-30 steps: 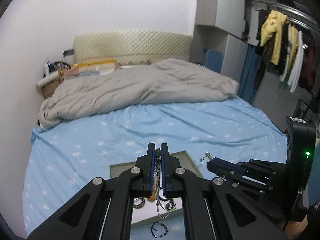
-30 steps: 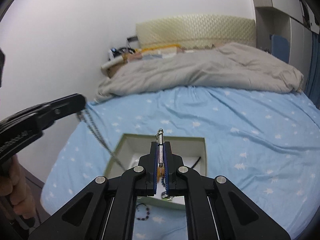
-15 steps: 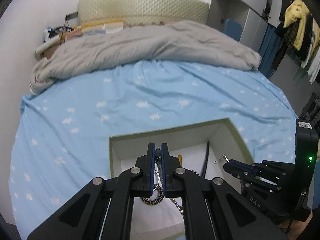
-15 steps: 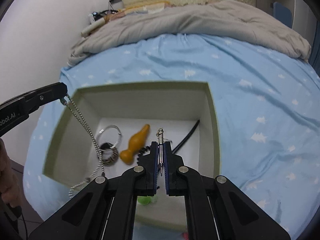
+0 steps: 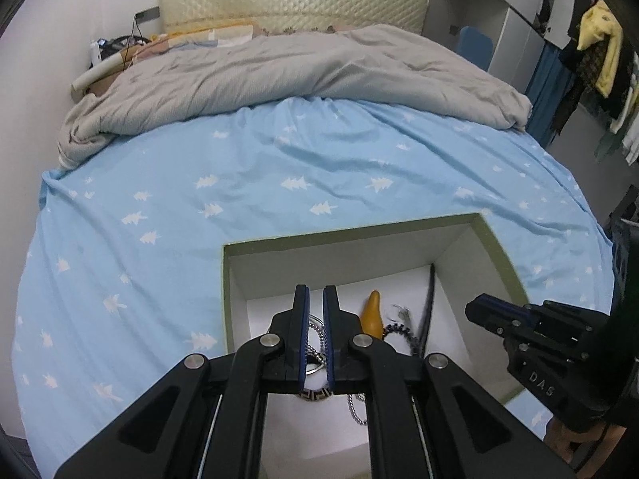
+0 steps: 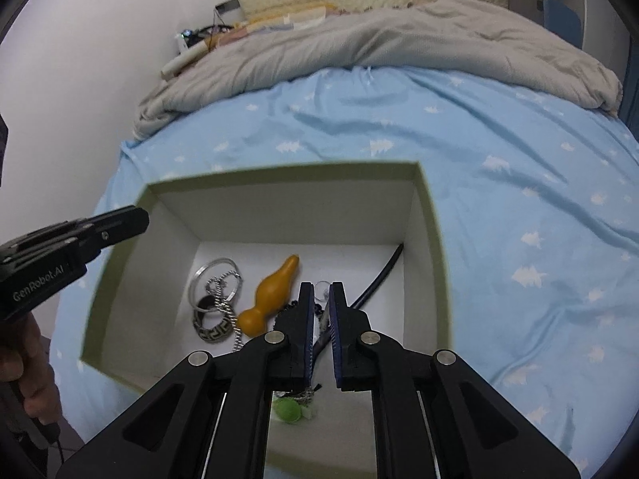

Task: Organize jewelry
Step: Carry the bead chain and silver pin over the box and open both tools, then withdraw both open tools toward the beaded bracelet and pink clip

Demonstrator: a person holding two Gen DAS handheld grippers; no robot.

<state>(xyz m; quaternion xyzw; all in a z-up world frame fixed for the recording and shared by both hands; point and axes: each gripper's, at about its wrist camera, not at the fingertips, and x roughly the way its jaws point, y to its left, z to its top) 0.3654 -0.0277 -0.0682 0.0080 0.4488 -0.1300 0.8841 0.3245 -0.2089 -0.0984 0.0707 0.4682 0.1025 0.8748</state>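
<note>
Over the box [image 6: 429,215]: left gripper [image 5: 315,299] and right gripper [image 6: 321,295], jaws slightly spread, holding nothing
Chain [image 6: 223,303]: inside, across the bangles [image 6: 211,315]
Risk: links snagging the jaws on withdrawal; tangling

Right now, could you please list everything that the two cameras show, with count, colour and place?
box: 1, green rim, white inside, on the bed
chain: 1, silver, in the box, left part, lying over the rings
rings: 2 thin, silver, in the box, left part
patterned bangle: 1, black and pale, in the box, near left
gourd: 1, orange, middle of the box
cord: 1, black, right side of the box
green bead: 1, near edge of the box
sheet: 1, light blue with white trees
blanket: 1, grey, far end of the bed
left claw: 1, black, open over the box
right claw: 1, black, open over the box
</note>
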